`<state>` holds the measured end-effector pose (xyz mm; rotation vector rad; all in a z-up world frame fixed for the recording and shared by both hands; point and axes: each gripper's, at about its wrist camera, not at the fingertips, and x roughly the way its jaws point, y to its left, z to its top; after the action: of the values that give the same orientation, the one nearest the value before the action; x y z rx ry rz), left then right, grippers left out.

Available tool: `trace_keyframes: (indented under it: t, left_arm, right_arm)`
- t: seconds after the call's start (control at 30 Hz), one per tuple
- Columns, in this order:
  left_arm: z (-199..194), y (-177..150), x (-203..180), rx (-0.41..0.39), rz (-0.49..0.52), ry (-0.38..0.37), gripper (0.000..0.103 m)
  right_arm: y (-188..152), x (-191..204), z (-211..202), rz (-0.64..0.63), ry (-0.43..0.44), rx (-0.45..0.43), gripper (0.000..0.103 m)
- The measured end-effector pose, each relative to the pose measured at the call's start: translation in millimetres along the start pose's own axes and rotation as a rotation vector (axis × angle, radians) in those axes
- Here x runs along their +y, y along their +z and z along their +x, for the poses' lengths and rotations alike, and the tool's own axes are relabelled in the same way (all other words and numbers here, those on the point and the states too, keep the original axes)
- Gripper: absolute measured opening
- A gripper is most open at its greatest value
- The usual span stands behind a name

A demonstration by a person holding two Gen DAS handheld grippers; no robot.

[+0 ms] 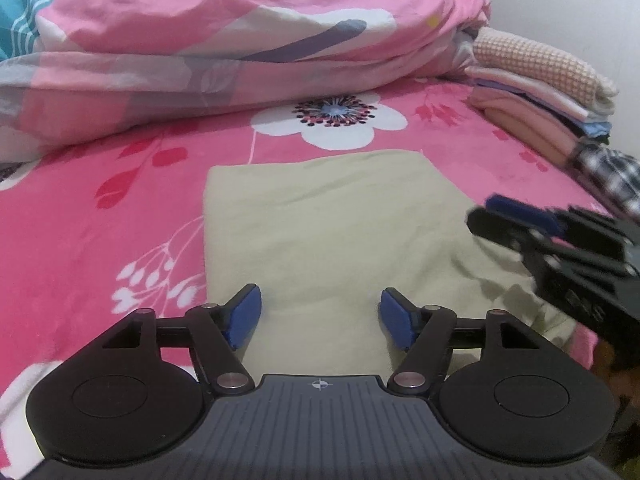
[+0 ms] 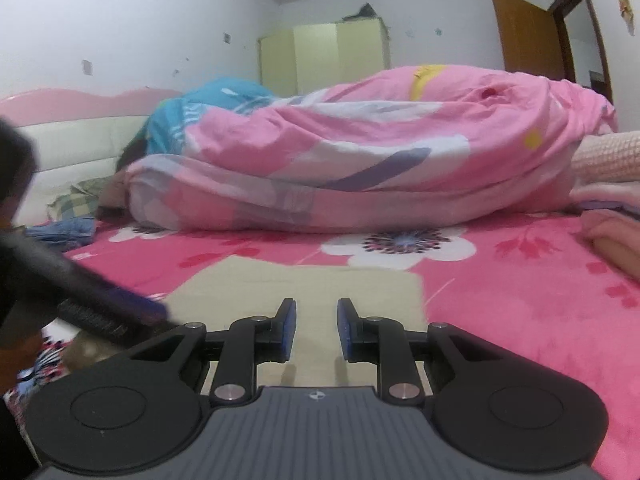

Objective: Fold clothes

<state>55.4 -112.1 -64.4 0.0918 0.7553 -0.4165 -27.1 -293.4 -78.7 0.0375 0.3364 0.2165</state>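
A beige garment (image 1: 332, 232) lies folded flat as a rectangle on the pink flowered bed sheet (image 1: 100, 208). My left gripper (image 1: 320, 316) is open and empty, low over the garment's near edge. My right gripper (image 2: 317, 328) is open with a narrower gap, empty, over the same beige garment (image 2: 304, 284). It also shows blurred at the right of the left wrist view (image 1: 560, 248). The left gripper shows blurred at the left of the right wrist view (image 2: 100, 308).
A bunched pink quilt (image 1: 240, 40) lies across the back of the bed. A stack of folded clothes (image 1: 540, 96) sits at the back right, with a plaid garment (image 1: 608, 172) beside it. Blue clothing (image 2: 64, 232) lies by the headboard (image 2: 80, 136). A wardrobe (image 2: 324, 56) and door (image 2: 532, 36) stand behind.
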Motion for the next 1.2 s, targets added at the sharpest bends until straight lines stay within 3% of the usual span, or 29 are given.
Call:
trace_keyframes:
  t: [0.23,1.2]
  left_arm:
    - [3,0,-8,0.008,0.021,0.032,0.073]
    - [5,5,-34,0.038,0.068,0.169,0.079]
  right_arm:
    - [-12,-11,33,-0.015,-0.015,0.111,0.024]
    - [-21,-23,33,0.06,0.047,0.086,0.026]
